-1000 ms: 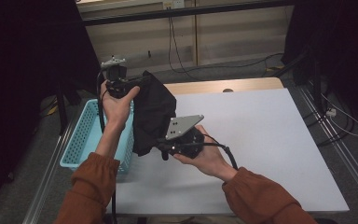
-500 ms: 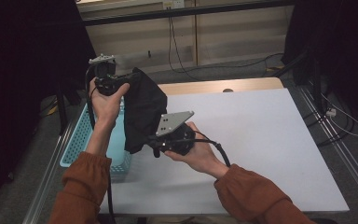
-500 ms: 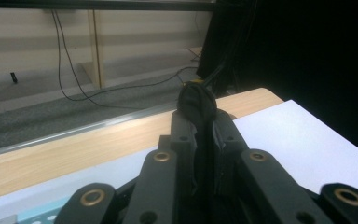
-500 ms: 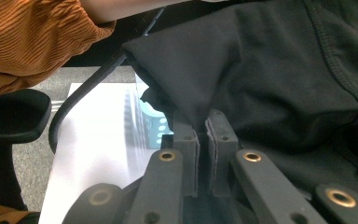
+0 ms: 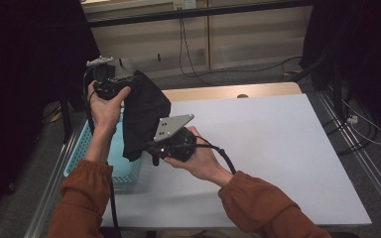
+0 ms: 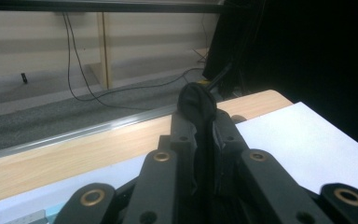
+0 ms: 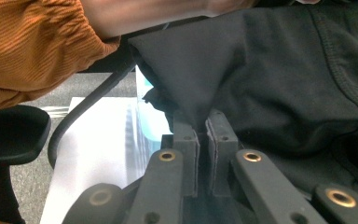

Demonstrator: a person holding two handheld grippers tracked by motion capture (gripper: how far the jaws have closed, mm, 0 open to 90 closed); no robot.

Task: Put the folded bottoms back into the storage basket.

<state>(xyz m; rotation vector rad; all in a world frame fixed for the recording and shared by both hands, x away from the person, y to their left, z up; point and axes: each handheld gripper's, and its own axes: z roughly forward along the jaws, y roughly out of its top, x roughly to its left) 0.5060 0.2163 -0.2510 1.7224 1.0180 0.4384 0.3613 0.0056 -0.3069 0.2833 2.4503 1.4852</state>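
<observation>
We hold the black cloth point(image 5: 144, 116) clamped in both the left gripper point(image 5: 124, 82) and the right gripper point(image 5: 151, 148), above the blue basket point(image 5: 121, 171) at the table point(image 5: 278, 148) edge.

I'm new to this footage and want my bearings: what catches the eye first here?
A black garment hangs in the air over the table's left edge, stretched between the left gripper above and the right gripper below, both shut on it. Under it sits a turquoise basket, beside the white table.

cloth point(image 5: 144, 116): plain black
basket point(image 5: 124, 168): light blue
table point(image 5: 287, 148): white top, wood edge
sleeves point(image 5: 263, 206): rusty orange ribbed knit
</observation>
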